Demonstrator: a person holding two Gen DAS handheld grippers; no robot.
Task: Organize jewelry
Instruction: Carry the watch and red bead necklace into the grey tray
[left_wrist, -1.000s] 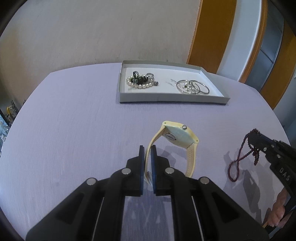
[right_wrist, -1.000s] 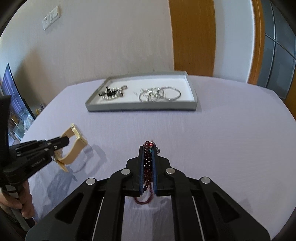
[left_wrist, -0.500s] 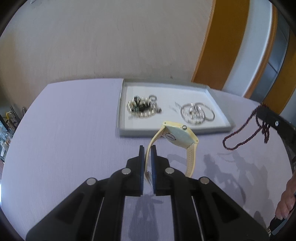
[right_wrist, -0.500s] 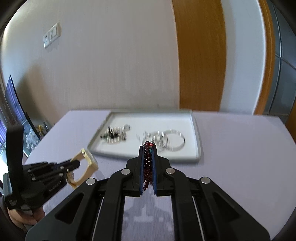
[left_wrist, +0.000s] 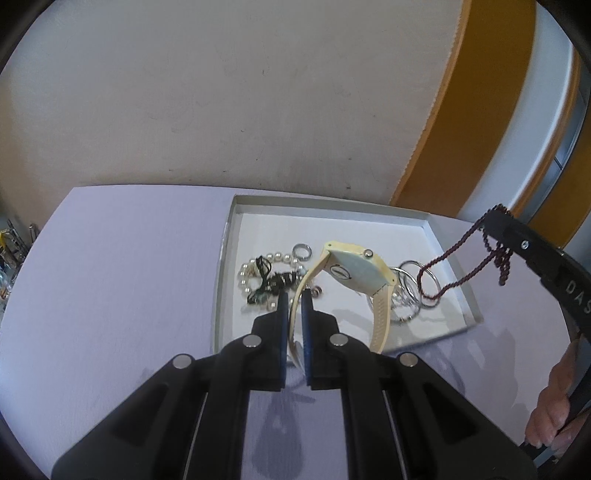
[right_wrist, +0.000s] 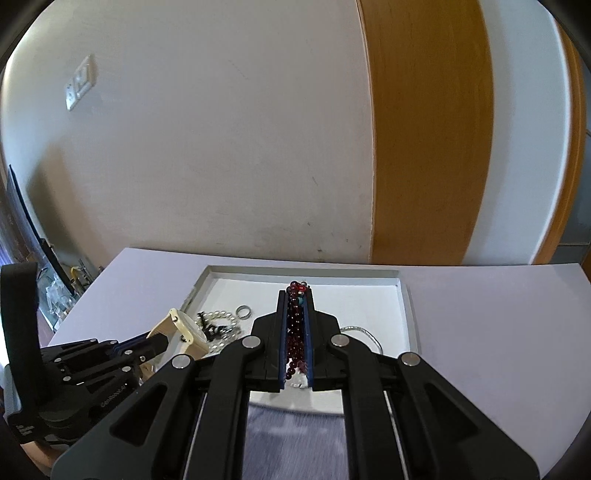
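Two handheld grippers hang over a tray (left_wrist: 452, 310) of jewelry on a lilac-covered table (left_wrist: 110, 266). The left gripper (left_wrist: 294, 295), seen at the lower centre of its own camera, is clamped on the strap of a cream watch (left_wrist: 354, 271), whose face rises toward 1 o'clock from the fingertips, above the tray. The right gripper (right_wrist: 295, 299) is closed tight on a dark red bead strand (right_wrist: 294, 328); in the left camera the strand loops down from that gripper's tip at 3 o'clock, hanging over the tray's right side. Inside the tray, pearls (left_wrist: 251, 271) tangled with a black cord lie at 10 o'clock from the watch, a ring (left_wrist: 303, 252) just beyond them, and silver bangles (left_wrist: 413, 291) to the right. A hand (left_wrist: 550, 413) shows at 4 o'clock.
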